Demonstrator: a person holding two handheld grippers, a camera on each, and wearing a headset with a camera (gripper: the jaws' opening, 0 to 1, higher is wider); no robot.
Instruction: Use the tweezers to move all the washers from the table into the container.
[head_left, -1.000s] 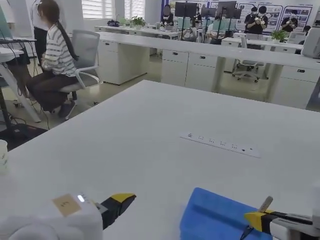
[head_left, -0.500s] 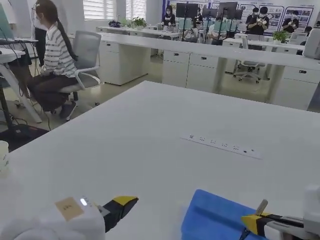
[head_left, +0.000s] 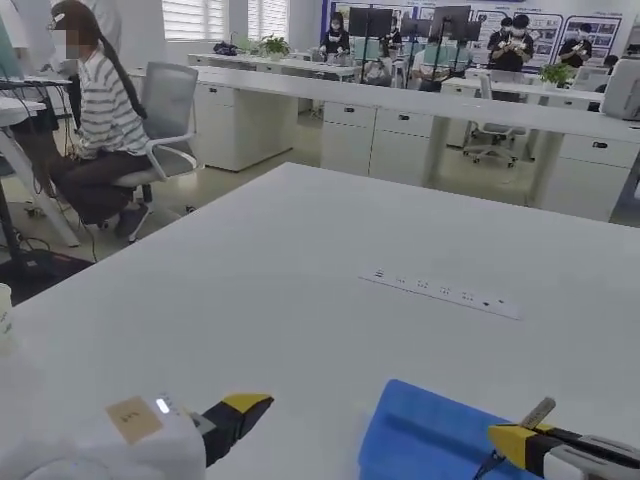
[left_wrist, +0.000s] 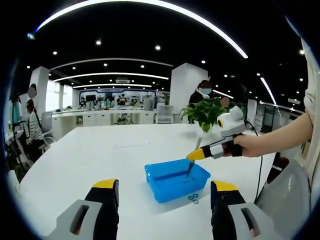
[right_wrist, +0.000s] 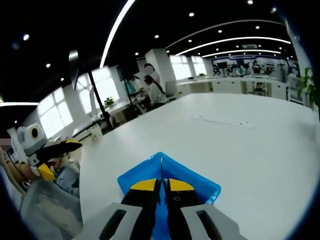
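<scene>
A blue container (left_wrist: 176, 178) sits on the white table (head_left: 300, 270), near its front edge in the head view (head_left: 430, 440). Small washers (left_wrist: 192, 198) lie on the table just beside it, and some lie inside it. My right gripper (right_wrist: 161, 186) is shut on thin metal tweezers (right_wrist: 161, 167), which point down into the container (right_wrist: 200, 187). The left gripper view shows that gripper (left_wrist: 220, 148) holding the tweezers (left_wrist: 193, 159) with their tip in the container. My left gripper (left_wrist: 162, 195) stands open and holds nothing, left of the container (head_left: 243, 408).
A recessed socket strip (head_left: 440, 292) runs across the table's middle. A paper cup (head_left: 3, 312) stands at the left edge. A potted plant (left_wrist: 204, 114) sits beyond the container. A person sits on an office chair (head_left: 165, 120) at far left; more desks stand behind.
The head camera has shifted a little. Both grippers and the container keep nearly the same places, with the tweezers still over the container.
</scene>
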